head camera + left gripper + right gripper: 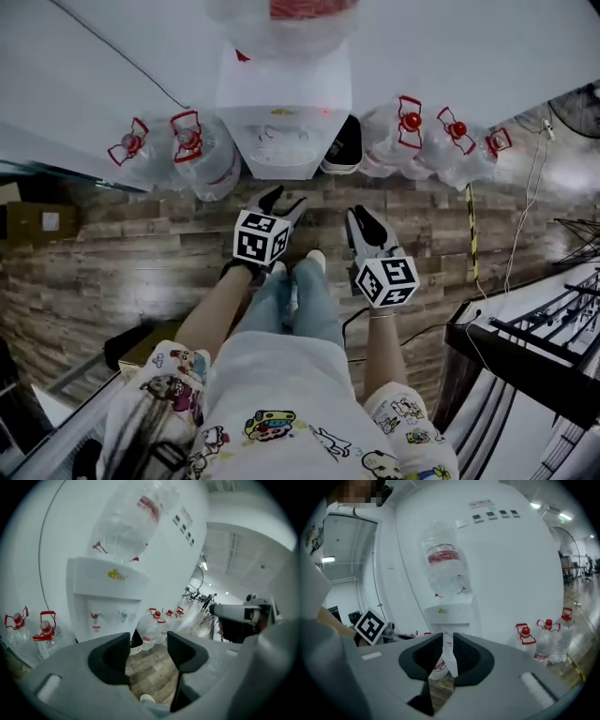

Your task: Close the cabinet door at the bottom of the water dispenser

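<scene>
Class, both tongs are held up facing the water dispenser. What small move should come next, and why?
Probably lower the left tongs toward the base of the water dispenser. The right tongs are empty too, both stop short of it, and its bottom cabinet door shows in no view, so bring it into sight first.

In the head view the left forearm [216,309] slants up from the lower left to the left gripper [284,199] at centre frame. The right forearm [380,352] runs straight up to the right gripper [364,216] just right of centre, and both grippers point toward the top of the frame. The left gripper's jaws stand clearly apart with nothing between them, while the right gripper's jaws are drawn close, with only a narrow slit between the pads, and grip nothing.
</scene>
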### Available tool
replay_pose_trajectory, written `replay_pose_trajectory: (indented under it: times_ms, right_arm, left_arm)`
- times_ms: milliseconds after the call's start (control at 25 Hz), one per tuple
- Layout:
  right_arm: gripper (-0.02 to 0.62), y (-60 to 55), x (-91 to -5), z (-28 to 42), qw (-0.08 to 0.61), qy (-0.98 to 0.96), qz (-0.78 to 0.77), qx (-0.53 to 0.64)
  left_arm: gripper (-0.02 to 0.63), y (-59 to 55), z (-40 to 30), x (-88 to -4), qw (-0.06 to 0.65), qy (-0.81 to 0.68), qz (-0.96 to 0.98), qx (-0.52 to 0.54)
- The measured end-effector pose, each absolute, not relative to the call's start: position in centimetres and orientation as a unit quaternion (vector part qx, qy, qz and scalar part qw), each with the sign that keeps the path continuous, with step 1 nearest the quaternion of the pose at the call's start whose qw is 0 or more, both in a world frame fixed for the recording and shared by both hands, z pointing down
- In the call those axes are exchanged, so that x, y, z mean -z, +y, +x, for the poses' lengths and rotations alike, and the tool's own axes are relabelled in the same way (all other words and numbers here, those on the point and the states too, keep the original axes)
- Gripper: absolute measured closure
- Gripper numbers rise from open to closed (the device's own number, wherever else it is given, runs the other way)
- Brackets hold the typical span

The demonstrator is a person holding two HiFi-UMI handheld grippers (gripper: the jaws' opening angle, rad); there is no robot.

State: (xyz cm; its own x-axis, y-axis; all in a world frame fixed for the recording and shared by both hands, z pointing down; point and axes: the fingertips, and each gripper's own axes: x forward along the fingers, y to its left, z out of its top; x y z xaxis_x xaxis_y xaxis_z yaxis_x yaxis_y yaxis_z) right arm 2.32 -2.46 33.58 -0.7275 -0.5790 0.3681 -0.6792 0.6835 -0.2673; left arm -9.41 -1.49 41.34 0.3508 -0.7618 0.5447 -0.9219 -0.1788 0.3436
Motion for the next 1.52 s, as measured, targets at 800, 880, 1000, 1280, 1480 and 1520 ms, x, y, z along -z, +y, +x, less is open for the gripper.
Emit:
replay_pose_trajectory:
  times_ms: [800, 880, 1000, 1280, 1480, 1520]
  right_arm:
    - [0.560, 7.0, -13.5, -4.5, 0.032, -0.972, 0.226, -0.051]
    - [0.566, 7.7, -13.2, -4.6, 0.028, -0.974, 0.217, -0.049]
    - [0.575, 8.6, -12.9, -4.6, 0.022, -0.976, 0.210, -0.049]
    - [0.584, 9.7, -12.6, -4.6, 0.012, -0.979, 0.195, -0.063]
    - [0.584, 10.4, -13.2, -4.6, 0.016, -0.978, 0.194, -0.069]
    - [0.584, 10.5, -13.4, -4.6, 0.018, -0.978, 0.194, -0.070]
  left_arm:
    - [0.444, 9.7, -14.2, -19.1, 0.162, -0.593, 0.789, 0.019]
    - [0.456, 10.6, -14.4, -17.9, 0.151, -0.597, 0.787, 0.028]
    - [0.479, 12.0, -14.5, -16.4, 0.136, -0.603, 0.785, 0.042]
    - [0.549, 14.7, -15.1, -15.4, 0.126, -0.617, 0.775, 0.046]
    - [0.597, 16.2, -15.9, -16.1, 0.131, -0.630, 0.764, 0.040]
    - [0.604, 16.5, -16.1, -16.3, 0.132, -0.633, 0.762, 0.039]
